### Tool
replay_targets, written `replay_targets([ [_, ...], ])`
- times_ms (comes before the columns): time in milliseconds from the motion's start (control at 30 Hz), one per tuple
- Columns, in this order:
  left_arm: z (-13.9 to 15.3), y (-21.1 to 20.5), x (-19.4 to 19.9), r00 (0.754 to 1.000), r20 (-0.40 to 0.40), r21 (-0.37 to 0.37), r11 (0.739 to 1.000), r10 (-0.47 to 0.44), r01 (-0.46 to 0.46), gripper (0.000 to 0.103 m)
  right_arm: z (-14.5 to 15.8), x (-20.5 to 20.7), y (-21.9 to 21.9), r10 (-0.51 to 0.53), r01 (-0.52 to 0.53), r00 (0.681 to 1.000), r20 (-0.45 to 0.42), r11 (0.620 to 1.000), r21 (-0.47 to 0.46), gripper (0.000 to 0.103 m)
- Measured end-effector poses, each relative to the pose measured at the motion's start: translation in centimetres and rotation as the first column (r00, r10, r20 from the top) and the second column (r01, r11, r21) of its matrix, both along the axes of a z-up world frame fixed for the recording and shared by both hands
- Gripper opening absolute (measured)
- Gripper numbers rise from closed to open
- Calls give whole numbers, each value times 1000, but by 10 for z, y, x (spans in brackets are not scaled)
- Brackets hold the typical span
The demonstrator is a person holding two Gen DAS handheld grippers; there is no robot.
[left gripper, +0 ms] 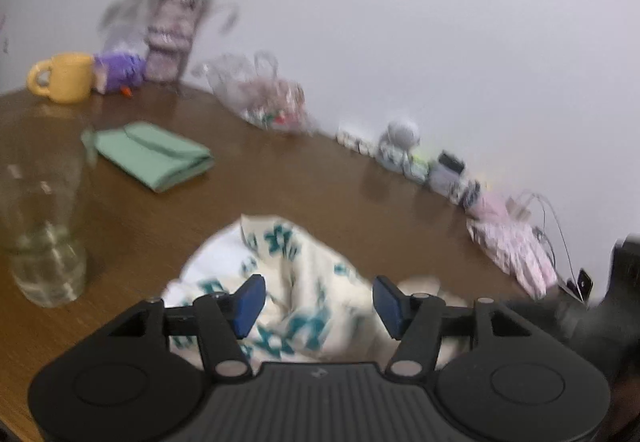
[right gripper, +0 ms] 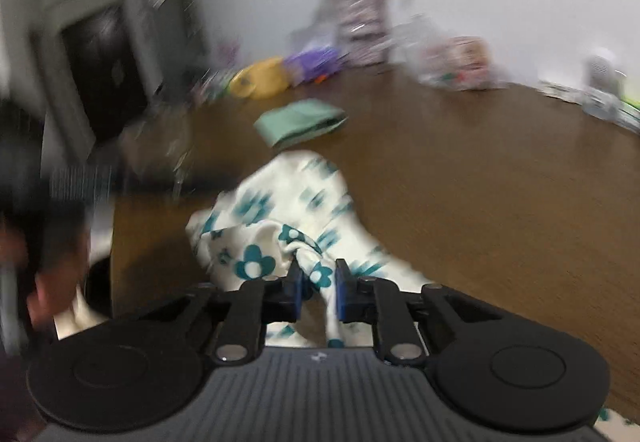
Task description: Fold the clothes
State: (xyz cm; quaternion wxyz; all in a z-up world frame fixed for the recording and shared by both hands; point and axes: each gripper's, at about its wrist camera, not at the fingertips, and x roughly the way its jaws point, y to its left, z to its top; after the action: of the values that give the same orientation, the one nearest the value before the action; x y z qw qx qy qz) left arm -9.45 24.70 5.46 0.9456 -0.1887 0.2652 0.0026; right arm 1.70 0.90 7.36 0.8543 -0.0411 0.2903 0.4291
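Here floral garment (right gripper: 280, 210) bunched in right claw (right gripper: 318, 288)

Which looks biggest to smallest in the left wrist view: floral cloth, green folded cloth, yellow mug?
1. floral cloth, though it is nearest the camera, so partly inflated
2. green folded cloth
3. yellow mug, farthest back

Floral garment (left gripper: 296, 282), seemingly ungripped

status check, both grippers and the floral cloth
Left gripper open over floral cloth. Right gripper shut on it. Glass bottle close left.
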Motion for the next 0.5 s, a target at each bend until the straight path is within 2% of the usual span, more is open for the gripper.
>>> replay_targets([
  [33,-5,-2,3,1000,-14,-1,1000,-5,5,58,6,3,-5,-41,41,999,22,999,14,10],
  [133,-14,-4,7,999,-51,7,1000,-14,14,58,18,-10,-6,-111,112,971,212,994,9,10],
  [233,-14,-1,5,999,-52,-6,1000,-13,13,57,0,-30,13,-42,81,951,307,990,-113,10],
  [300,-11,6,4,999,-40,-60,998,-22,19,58,-14,-44,28,18,59,934,357,977,-204,10],
  [367,-9,8,8,999,-40,-106,994,-36,31,58,-29,-58,42,82,42,913,399,955,-293,10],
  [433,-6,0,16,996,-55,-96,994,-64,59,57,-43,-72,57,150,31,889,434,924,-381,11],
  [467,-5,-4,21,995,-63,-88,993,-79,74,51,-44,-73,59,157,31,887,435,919,-394,12],
  [500,-6,-11,27,991,-77,-58,993,-106,102,22,-42,-71,57,145,28,897,417,924,-382,12],
])
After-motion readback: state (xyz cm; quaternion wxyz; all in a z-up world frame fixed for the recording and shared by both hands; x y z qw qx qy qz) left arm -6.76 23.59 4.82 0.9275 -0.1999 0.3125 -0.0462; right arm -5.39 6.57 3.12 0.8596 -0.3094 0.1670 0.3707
